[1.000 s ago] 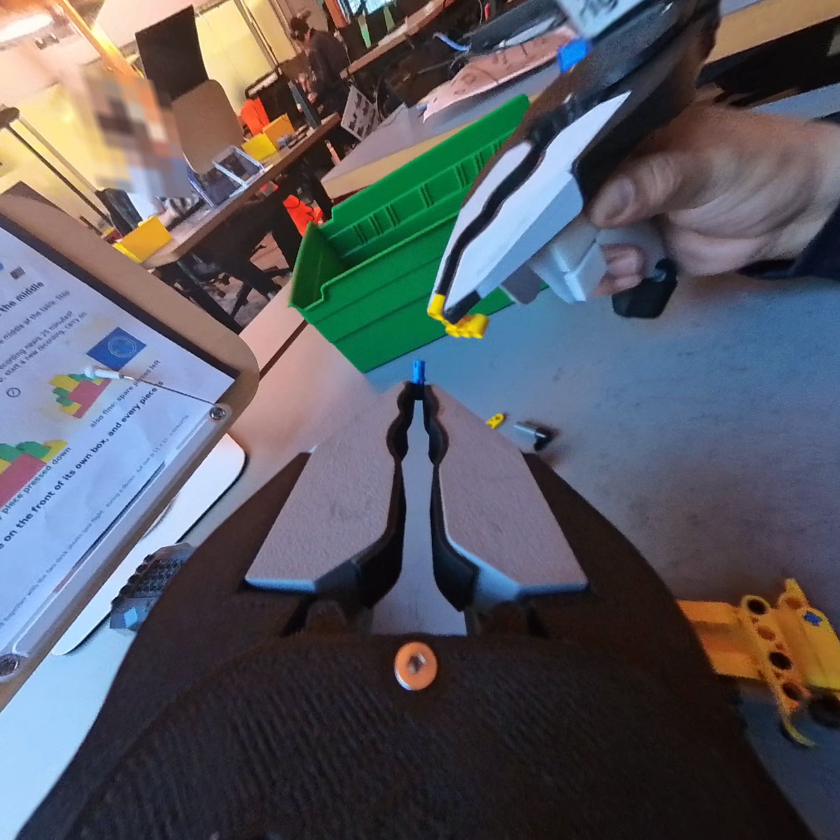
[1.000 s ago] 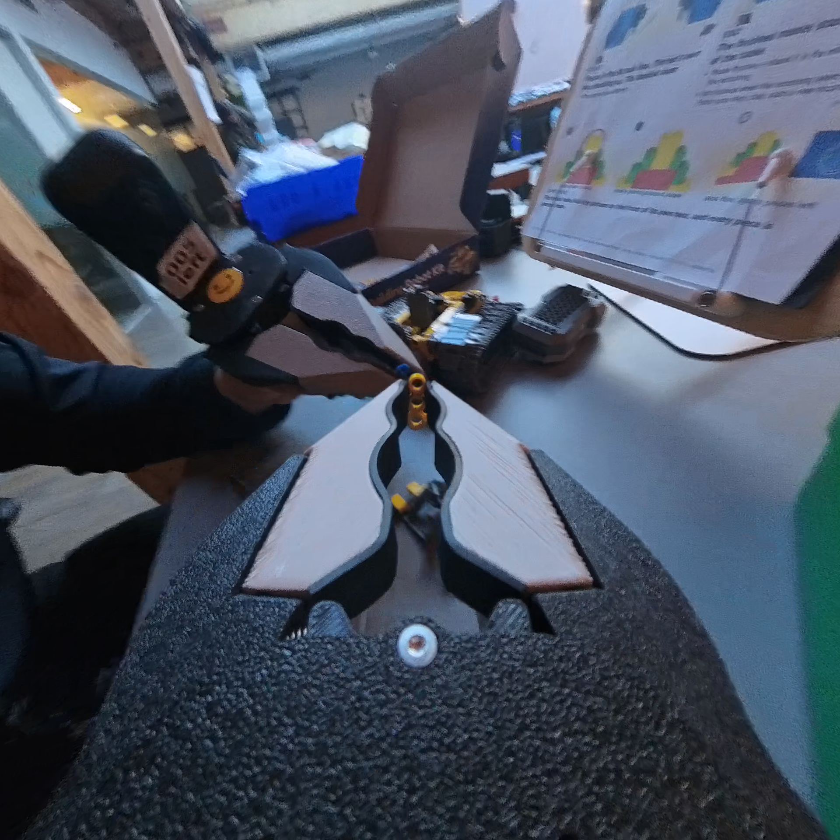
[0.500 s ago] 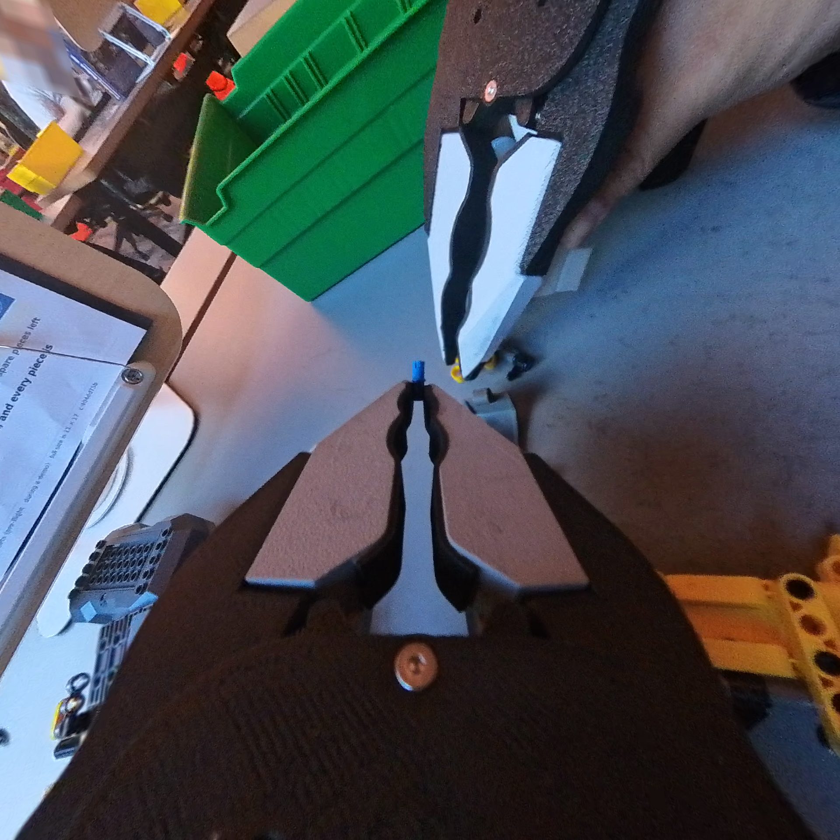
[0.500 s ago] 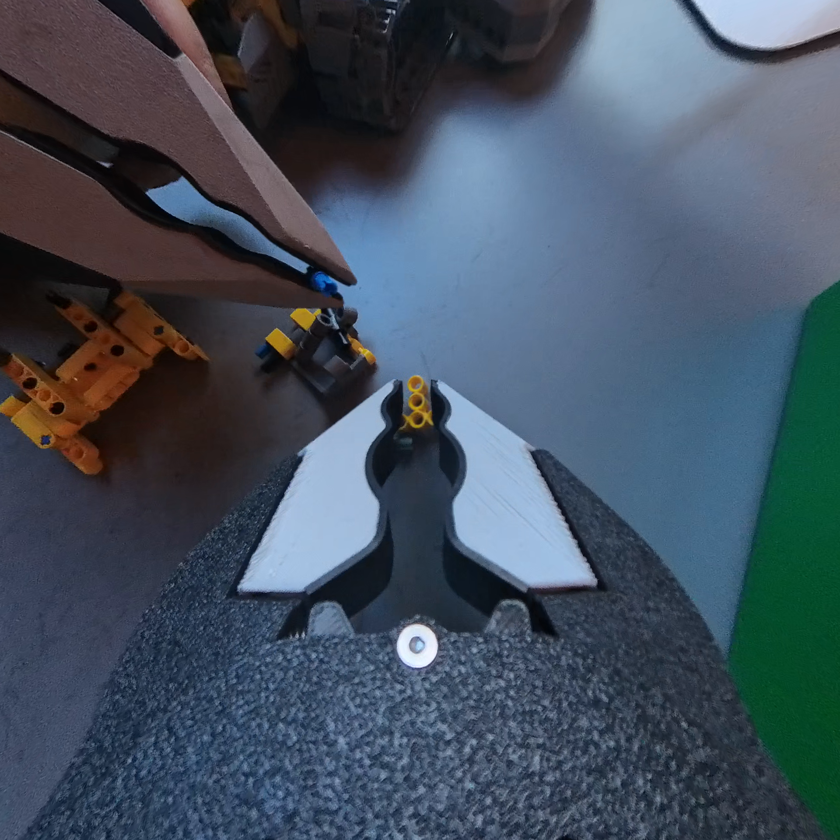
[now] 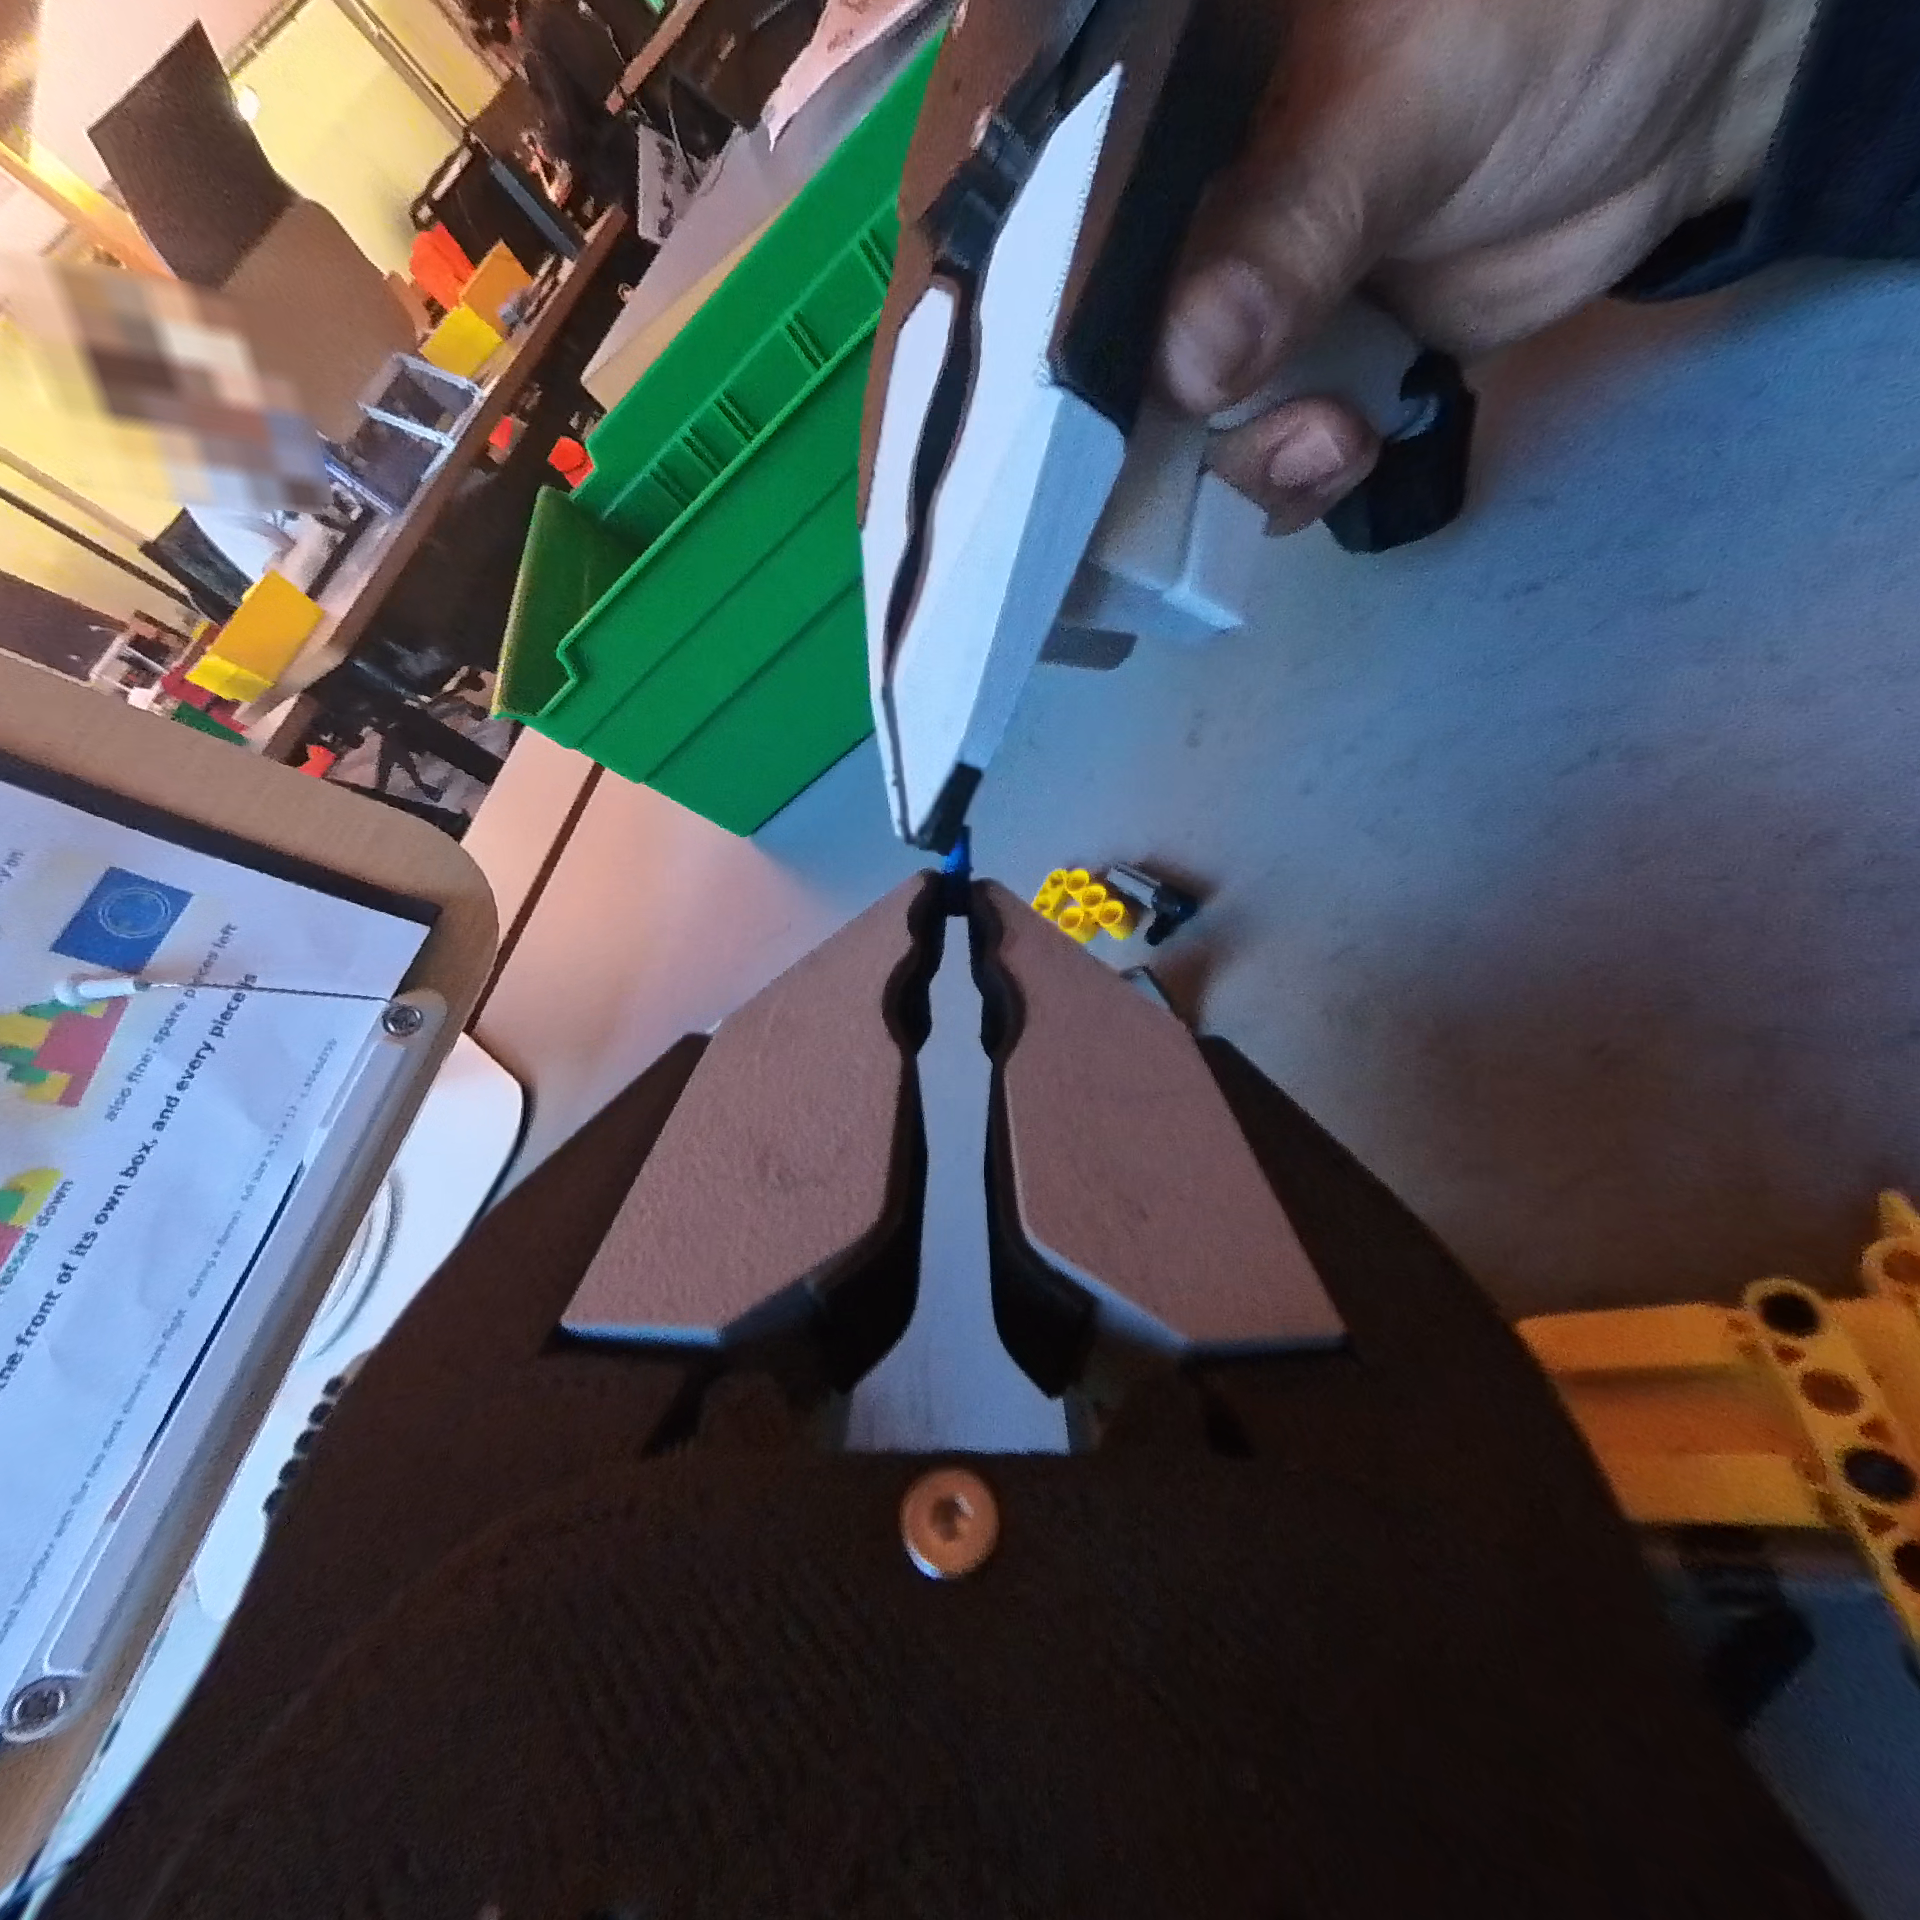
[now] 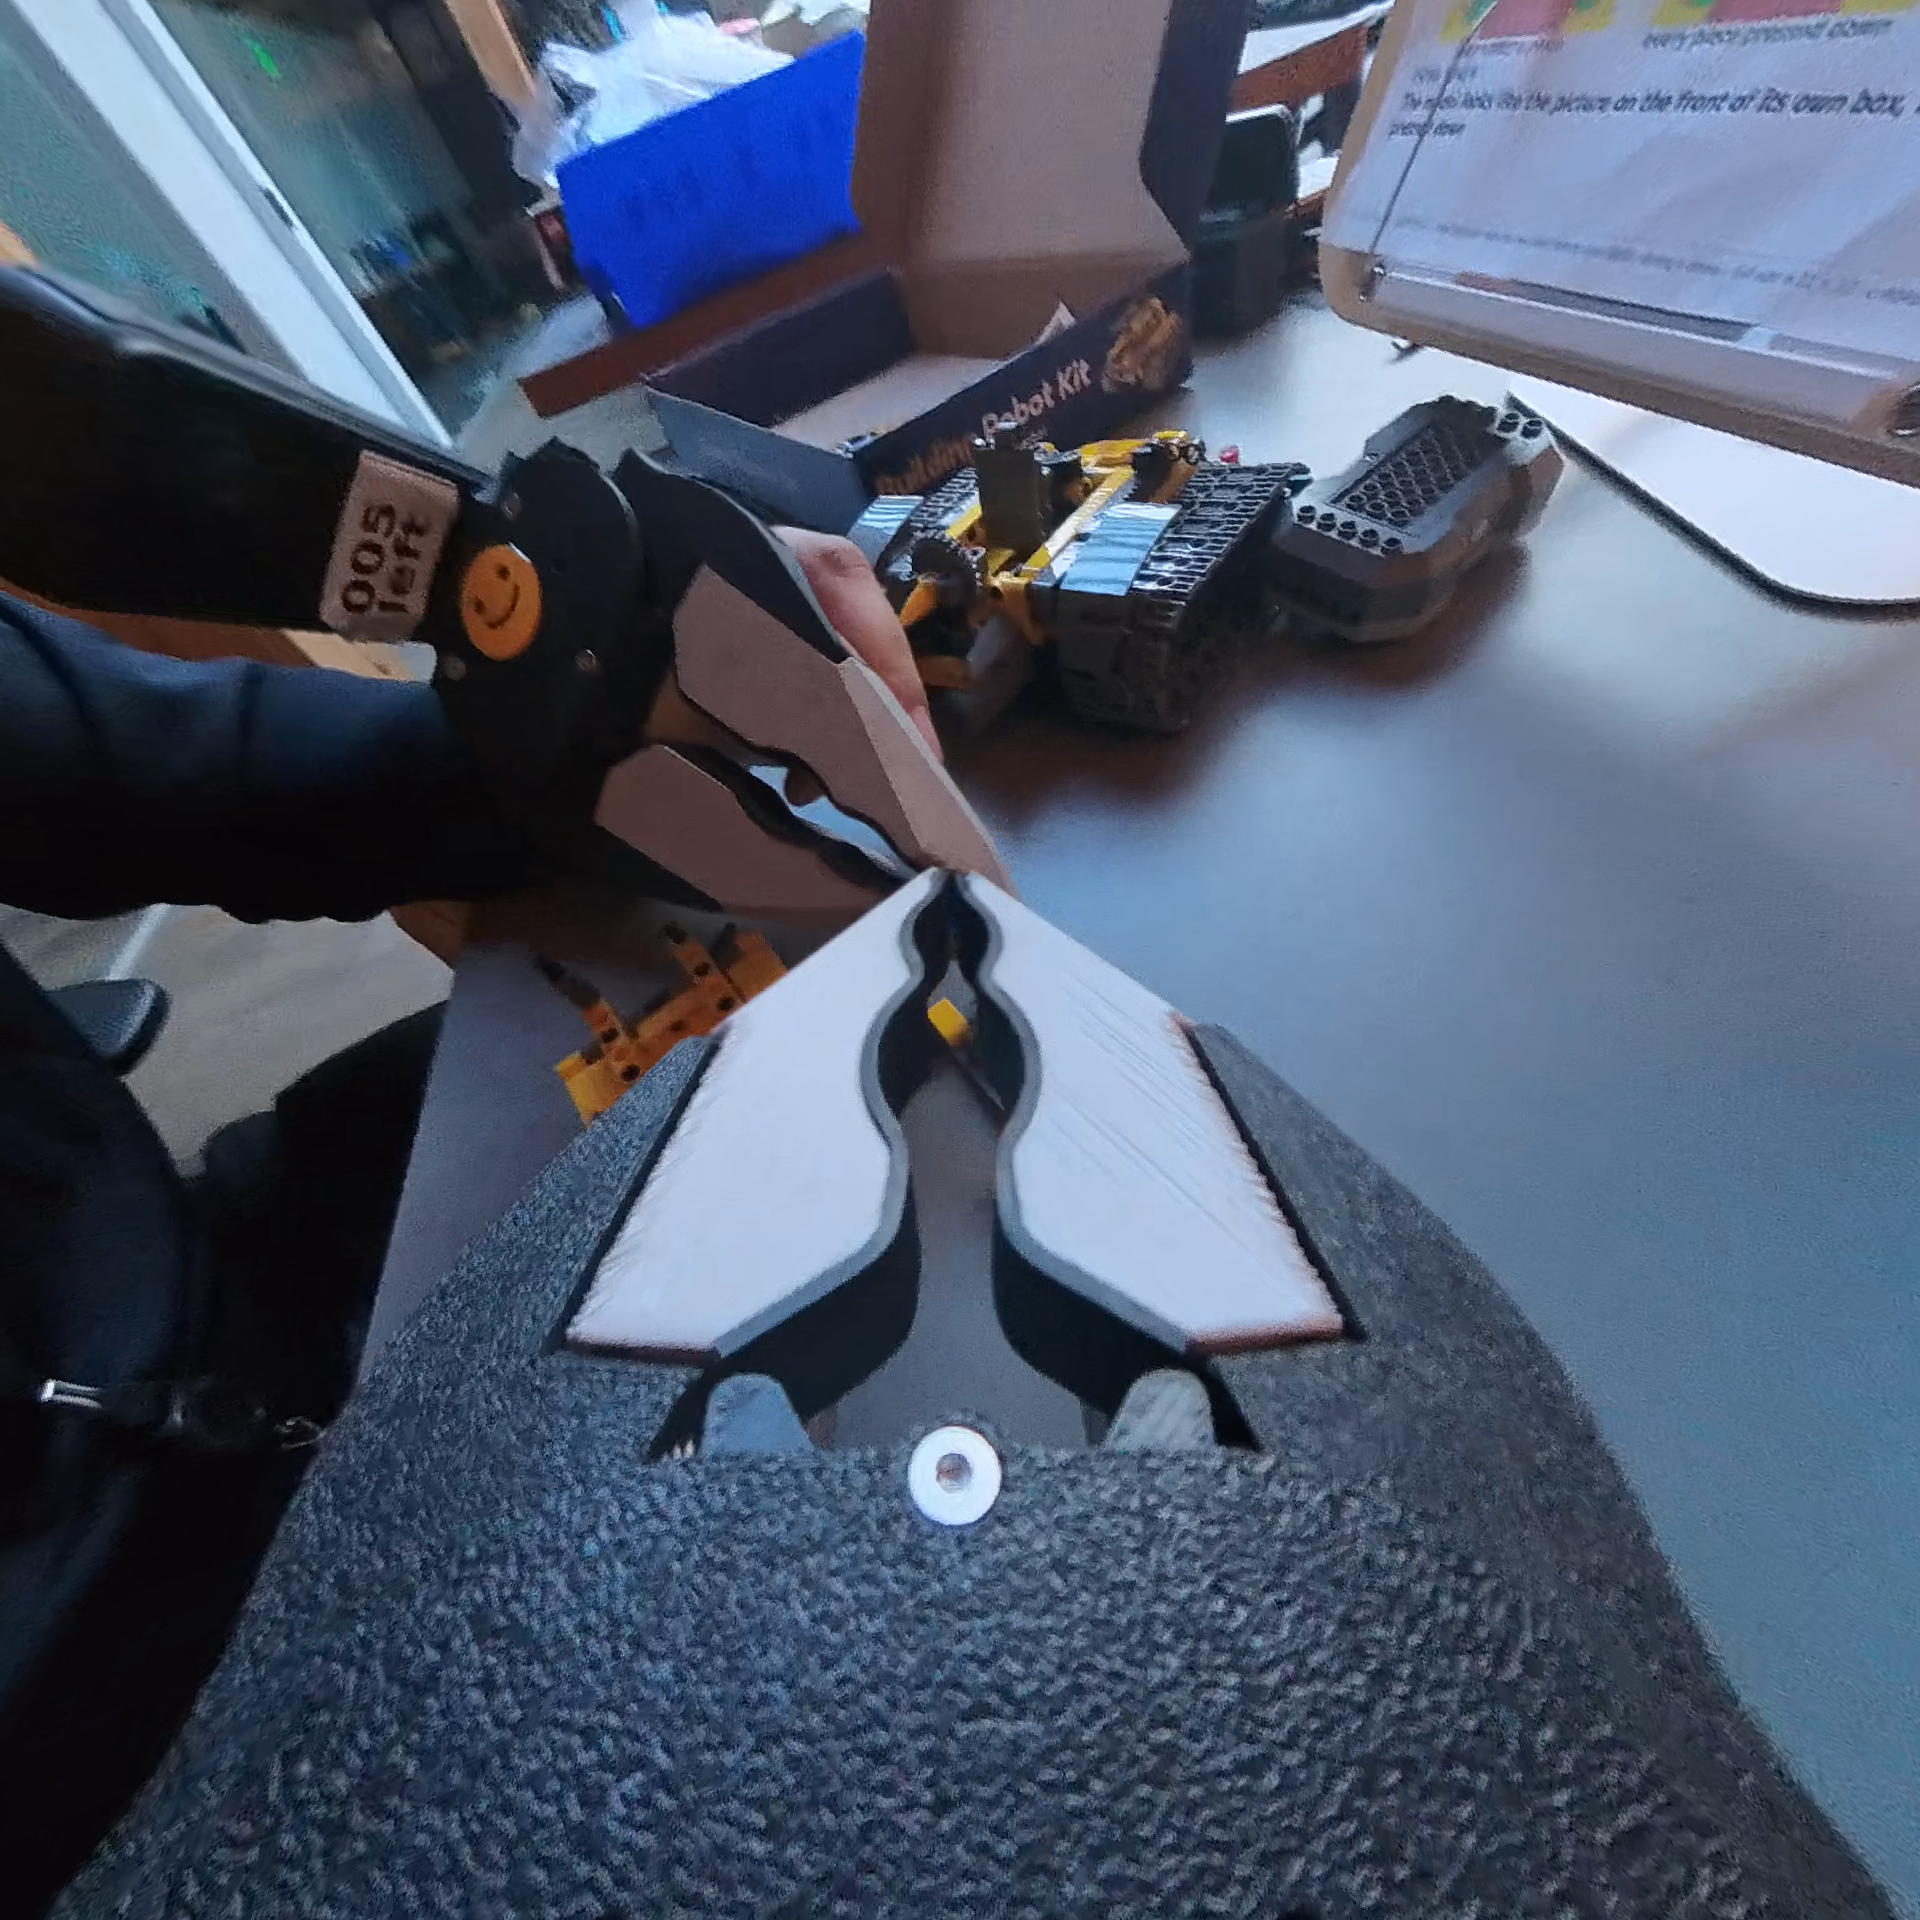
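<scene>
Now released, yellow piece (image 5: 1081, 902) lies on table; both tools pinch blue pin (image 5: 953, 860) near green bin (image 5: 727, 623).

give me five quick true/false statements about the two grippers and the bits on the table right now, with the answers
1. The left gripper is shut on a small blue pin. True.
2. The right gripper tips meet the blue pin from above. True.
3. The green bin sits on the floor. False: it stands on the table, behind the right gripper.
4. A small yellow piece lies on the table just right of the left gripper's tips. True.
5. The tracked brick vehicle is held by the right gripper. False: it rests on the table, beyond the left gripper.
</scene>
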Demonstrator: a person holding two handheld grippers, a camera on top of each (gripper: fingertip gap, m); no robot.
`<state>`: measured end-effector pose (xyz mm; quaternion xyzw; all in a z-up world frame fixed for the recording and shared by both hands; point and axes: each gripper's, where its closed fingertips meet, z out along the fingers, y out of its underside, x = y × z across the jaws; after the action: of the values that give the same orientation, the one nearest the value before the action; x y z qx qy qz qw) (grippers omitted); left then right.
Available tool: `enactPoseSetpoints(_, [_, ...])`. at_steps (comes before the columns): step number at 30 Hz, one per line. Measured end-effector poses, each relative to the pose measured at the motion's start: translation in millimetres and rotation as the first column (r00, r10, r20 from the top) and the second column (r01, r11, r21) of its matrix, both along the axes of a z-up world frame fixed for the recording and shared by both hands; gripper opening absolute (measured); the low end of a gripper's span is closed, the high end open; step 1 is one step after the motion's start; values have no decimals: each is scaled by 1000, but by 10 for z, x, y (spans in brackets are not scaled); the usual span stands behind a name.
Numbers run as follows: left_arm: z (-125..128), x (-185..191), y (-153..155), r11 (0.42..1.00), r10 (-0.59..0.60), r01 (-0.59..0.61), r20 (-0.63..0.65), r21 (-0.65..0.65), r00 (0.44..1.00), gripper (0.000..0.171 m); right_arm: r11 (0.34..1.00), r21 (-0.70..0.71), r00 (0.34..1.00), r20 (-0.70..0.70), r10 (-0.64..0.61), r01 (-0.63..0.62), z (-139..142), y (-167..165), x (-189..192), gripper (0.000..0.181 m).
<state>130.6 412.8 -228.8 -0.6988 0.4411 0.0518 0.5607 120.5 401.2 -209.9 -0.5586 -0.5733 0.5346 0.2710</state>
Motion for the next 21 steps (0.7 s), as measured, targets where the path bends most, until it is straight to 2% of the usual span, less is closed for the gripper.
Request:
enactPoseSetpoints(7, [102, -48, 22, 1000, 25, -26, 74, 15, 997, 1, 1000, -1, 1000, 5, -20, 20, 9, 37, 5, 7])
enactPoseSetpoints(9, [120, -41, 14, 1000, 20, -22, 85, 16, 996, 1, 1000, 5, 1000, 12, -19, 19, -8, 32, 4, 1])
enactPoseSetpoints(17, [132, -58, 34, 999, 49, -51, 128, 9, 990, 2, 993, 98, 997, -35, -63, 66, 71, 75, 5, 0])
enactPoseSetpoints(21, [109, -70, 35, 999, 49, -48, 127, -11, 991, 1, 996, 57, 998, -22, -63, 64, 41, 86, 2, 0])
